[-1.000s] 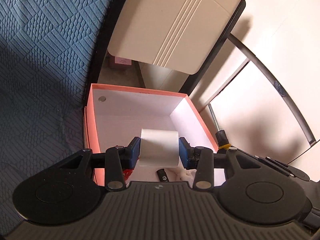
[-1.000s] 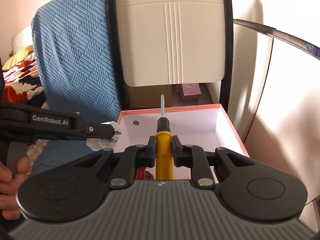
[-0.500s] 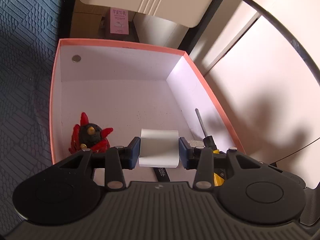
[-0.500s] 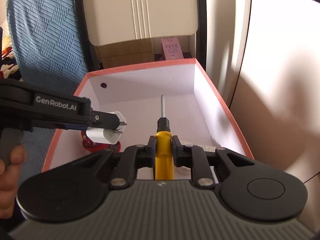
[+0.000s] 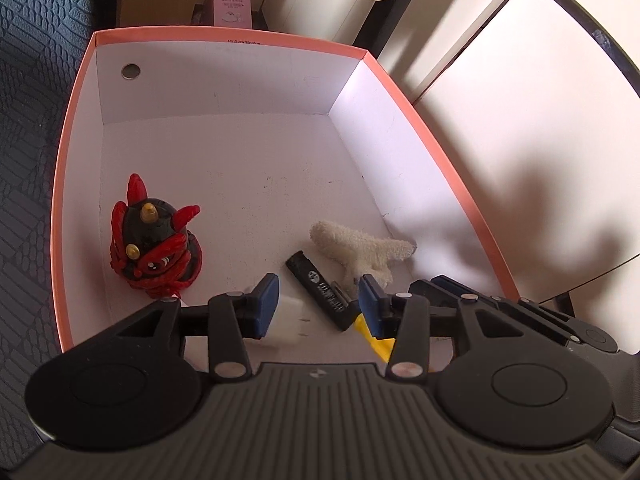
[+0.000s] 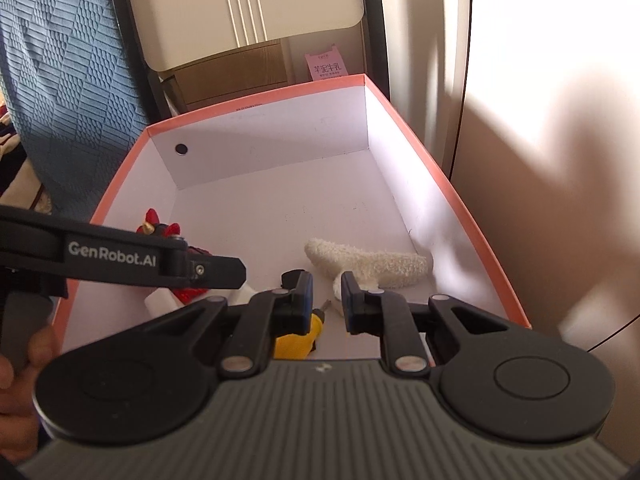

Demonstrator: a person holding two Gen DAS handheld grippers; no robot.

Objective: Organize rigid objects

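Both claws have dropped into the box [image 5: 224, 34] since a second ago, and both loads are now down on its floor. The left claw [image 5: 319, 303] has just been opening: its pads stand apart, and the white block [image 5: 290, 314] lies on the floor against the left pad, no longer clamped. The right claw [image 6: 325, 295] is also apart. The screwdriver [image 6: 294, 340] lies under its left finger, not between the pads.

The step looks to be the release. To finish it well, spread each claw a little wider before lifting, since the block seems to touch a pad and could be dragged along. Lift straight up, clear of the near rim. Keep the two claws apart from each other on the way out, and avoid nudging the toy [image 5: 156, 248], the black stick [image 5: 320, 288] or the fuzzy cloth [image 5: 360, 252].
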